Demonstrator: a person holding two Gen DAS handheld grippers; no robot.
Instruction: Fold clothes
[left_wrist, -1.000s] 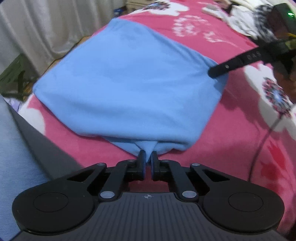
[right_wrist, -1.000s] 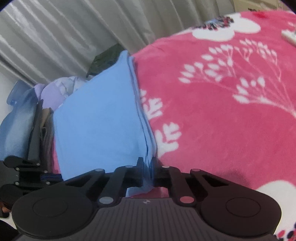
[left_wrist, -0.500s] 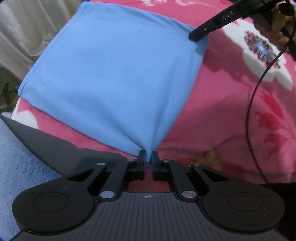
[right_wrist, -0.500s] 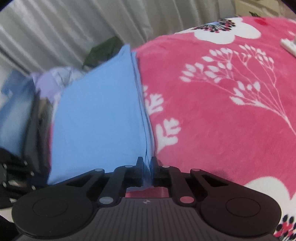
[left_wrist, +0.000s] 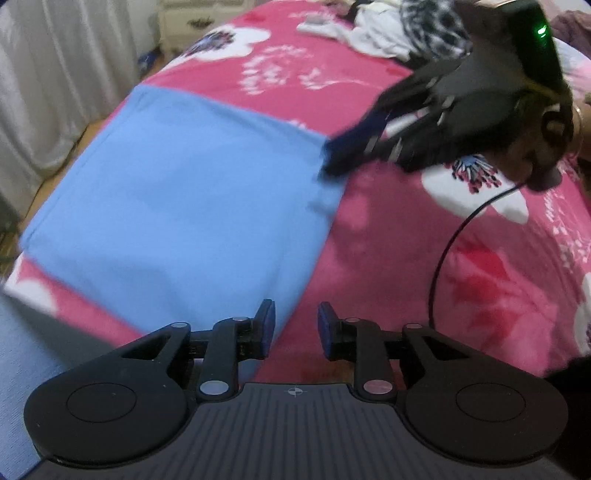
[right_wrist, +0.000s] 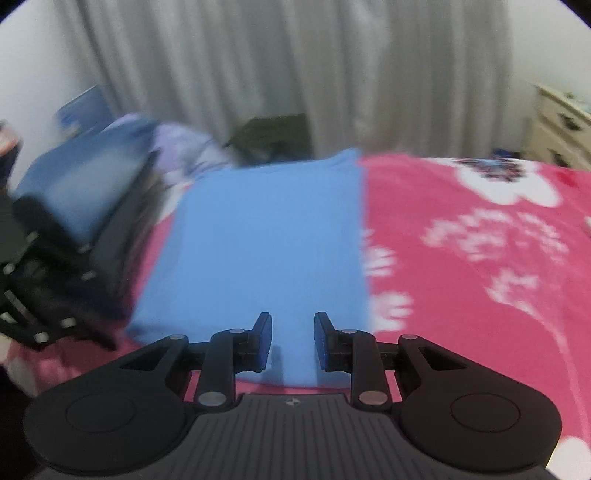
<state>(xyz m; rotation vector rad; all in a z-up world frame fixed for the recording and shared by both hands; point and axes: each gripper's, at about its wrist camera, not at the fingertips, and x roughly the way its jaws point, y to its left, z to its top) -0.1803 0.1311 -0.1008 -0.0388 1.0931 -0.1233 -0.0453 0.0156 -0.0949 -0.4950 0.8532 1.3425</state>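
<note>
A pink floral blanket (left_wrist: 388, 258) covered the bed, grey curtains (right_wrist: 295, 74) hung behind it, and a cream dresser (right_wrist: 557, 125) stood at the right.

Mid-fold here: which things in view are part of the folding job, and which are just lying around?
Part of the job:
- blue garment, folded flat on the pink floral blanket
- left gripper, opening, nothing between its pads
- right gripper, opening, over the garment's edge

Lying about:
- clothes heap at the far end
- white cabinet
- curtain
</note>
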